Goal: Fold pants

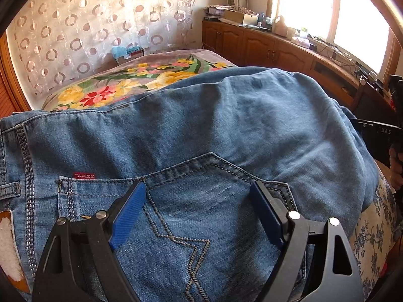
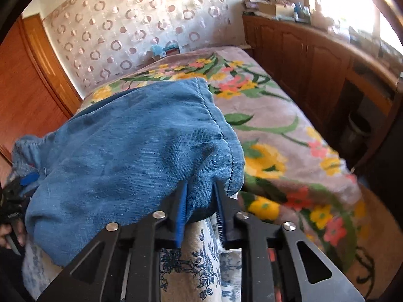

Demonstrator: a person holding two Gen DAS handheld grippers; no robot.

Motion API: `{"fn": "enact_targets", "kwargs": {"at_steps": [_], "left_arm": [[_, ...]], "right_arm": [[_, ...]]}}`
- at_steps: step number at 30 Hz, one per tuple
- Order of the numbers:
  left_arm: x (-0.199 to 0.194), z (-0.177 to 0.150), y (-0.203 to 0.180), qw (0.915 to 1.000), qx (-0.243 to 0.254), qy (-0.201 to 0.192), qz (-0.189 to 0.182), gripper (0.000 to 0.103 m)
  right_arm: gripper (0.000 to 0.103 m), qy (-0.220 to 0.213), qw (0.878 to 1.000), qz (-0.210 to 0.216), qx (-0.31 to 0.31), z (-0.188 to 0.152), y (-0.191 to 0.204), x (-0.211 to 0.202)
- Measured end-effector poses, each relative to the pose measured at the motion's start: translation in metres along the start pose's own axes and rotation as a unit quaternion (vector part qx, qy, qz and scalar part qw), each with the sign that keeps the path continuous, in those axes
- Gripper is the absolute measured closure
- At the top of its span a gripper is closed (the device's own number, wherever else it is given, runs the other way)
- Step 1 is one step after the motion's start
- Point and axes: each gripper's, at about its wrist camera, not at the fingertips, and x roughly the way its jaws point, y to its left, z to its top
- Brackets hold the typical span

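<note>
At the far left stands a reddish wooden door, and beside it a sheer curtain printed with rings hangs behind the bed. The jeans lie bunched across the near end of the bed, seat side up, partly on a floral blanket in yellow, red and green and partly on a blue-flowered cloth at the near edge. The left gripper hangs over the stitched back pocket with its jaws spread wide, one blue pad on each side of the pocket; whether the pads touch the denim cannot be told, and nothing is clamped between them. A small red label sits just above the pocket's left corner. Further right, the right gripper has its jaws drawn in narrow on a fold of the jeans near the hemmed edge, the denim pinched between the two blue pads. No other object lies on the blanket beyond that fold. Along the right wall runs a row of wooden cabinets, its top crowded with boxes and small items, under a bright window.
</note>
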Motion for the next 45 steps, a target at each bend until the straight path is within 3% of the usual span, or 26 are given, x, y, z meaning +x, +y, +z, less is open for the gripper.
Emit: {"fn": "enact_targets", "kwargs": {"at_steps": [5, 8, 18, 22, 30, 38, 41, 43, 45], "left_arm": [[-0.017, 0.001, 0.003, 1.0000, -0.006, 0.000, 0.000, 0.018], [-0.040, -0.002, 0.007, 0.9997, -0.009, -0.024, 0.004, 0.018], [-0.094, -0.020, 0.038, 0.9965, -0.039, -0.063, 0.039, 0.018], [-0.103, -0.031, 0.047, 0.9956, -0.044, -0.065, 0.050, 0.018], [-0.092, -0.041, 0.052, 0.9963, -0.048, -0.052, 0.048, 0.018], [-0.086, -0.040, 0.038, 0.9977, -0.030, -0.044, 0.042, 0.018], [-0.085, -0.040, 0.033, 0.9979, -0.025, -0.043, 0.041, 0.018], [-0.086, -0.041, 0.031, 0.9980, -0.022, -0.043, 0.041, 0.018], [-0.086, -0.042, 0.030, 0.9981, -0.019, -0.042, 0.042, 0.018]], "right_arm": [[0.084, -0.051, 0.999, -0.012, -0.008, 0.005, 0.008, -0.023], [0.084, -0.082, 0.996, -0.006, -0.023, 0.013, 0.020, -0.039], [0.085, -0.156, 0.980, 0.047, -0.112, 0.037, 0.104, -0.070], [0.084, -0.138, 0.983, 0.037, -0.114, 0.035, 0.110, -0.063], [0.084, -0.073, 0.996, -0.018, -0.046, 0.018, 0.048, -0.038], [0.083, -0.060, 0.997, -0.042, -0.007, 0.002, 0.009, -0.025], [0.072, -0.050, 0.998, -0.047, 0.000, 0.010, 0.014, -0.015], [0.072, -0.046, 0.998, -0.041, 0.003, 0.010, 0.017, -0.013], [0.084, -0.039, 0.998, -0.041, 0.001, 0.015, 0.014, -0.008]]}}
